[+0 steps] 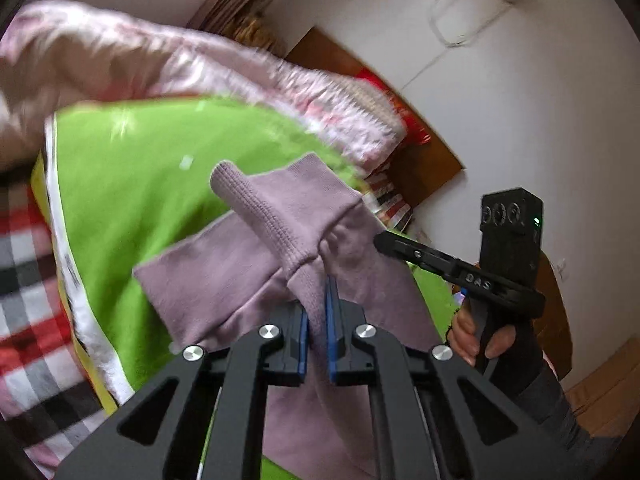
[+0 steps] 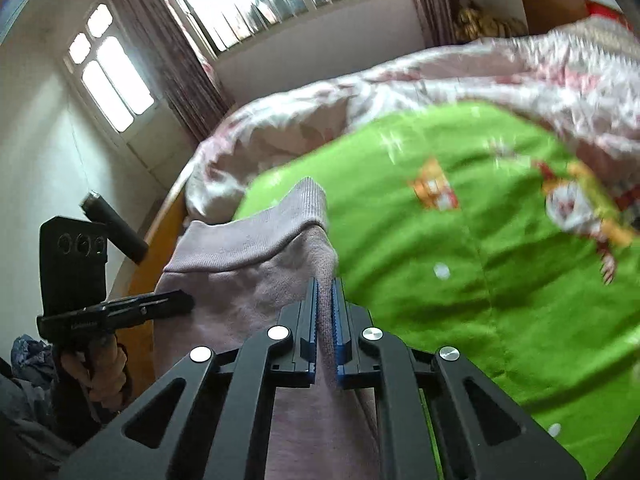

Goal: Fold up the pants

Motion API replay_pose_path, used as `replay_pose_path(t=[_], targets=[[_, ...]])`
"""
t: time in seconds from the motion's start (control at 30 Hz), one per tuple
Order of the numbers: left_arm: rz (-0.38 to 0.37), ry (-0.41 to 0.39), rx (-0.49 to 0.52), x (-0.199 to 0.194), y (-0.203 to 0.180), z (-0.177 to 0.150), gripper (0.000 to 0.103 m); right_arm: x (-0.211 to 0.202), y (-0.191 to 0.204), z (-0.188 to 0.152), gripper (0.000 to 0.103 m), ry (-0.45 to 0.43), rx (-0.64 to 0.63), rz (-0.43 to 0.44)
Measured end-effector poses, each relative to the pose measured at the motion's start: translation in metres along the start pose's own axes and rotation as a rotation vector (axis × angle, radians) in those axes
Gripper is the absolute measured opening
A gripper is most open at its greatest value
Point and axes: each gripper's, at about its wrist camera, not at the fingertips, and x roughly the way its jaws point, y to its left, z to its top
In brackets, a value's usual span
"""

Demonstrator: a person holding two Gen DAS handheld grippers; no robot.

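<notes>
Pants [image 1: 248, 280] are being held up off the bed [image 2: 460, 280] by left claw [image 1: 316, 312] and right claw [image 2: 325, 312], both clamping fabric; folding is barely starting.

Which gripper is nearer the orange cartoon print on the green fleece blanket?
Right. The right gripper, shut on the mauve knit pants, faces the print across blanket; the left gripper holds the pants' far side, farther off.

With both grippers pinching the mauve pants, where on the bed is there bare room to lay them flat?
Free: the green blanket between the pants and its cartoon prints. Crowded: the pink quilt heaped along the far edge, and the checked cloth beyond the blanket's white border.
</notes>
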Motion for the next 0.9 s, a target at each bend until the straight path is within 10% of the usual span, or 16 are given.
replay_pose_path(t=[0.43,0.53,0.6,0.77,0.9], targets=[[-0.063,0.186,-0.315,0.019,0.095,-0.039,0.016,0.049,0.004,-0.025,0.012,0.205,0.054,-0.104],[-0.062,0.151,-0.257,0.002,0.086,-0.030,0.062,0.037,0.005,-0.019,0.048,0.180,0.034,-0.127],[0.012,0.083,-0.213,-0.017,0.083,-0.023,0.084,0.027,0.002,-0.011,0.090,0.132,0.055,-0.108],[-0.121,0.090,-0.332,-0.007,0.112,-0.020,0.085,0.047,-0.011,0.002,0.065,0.148,0.118,0.016],[-0.173,0.113,-0.403,0.016,0.134,-0.025,0.084,0.080,-0.017,-0.001,0.065,0.246,0.123,0.054]])
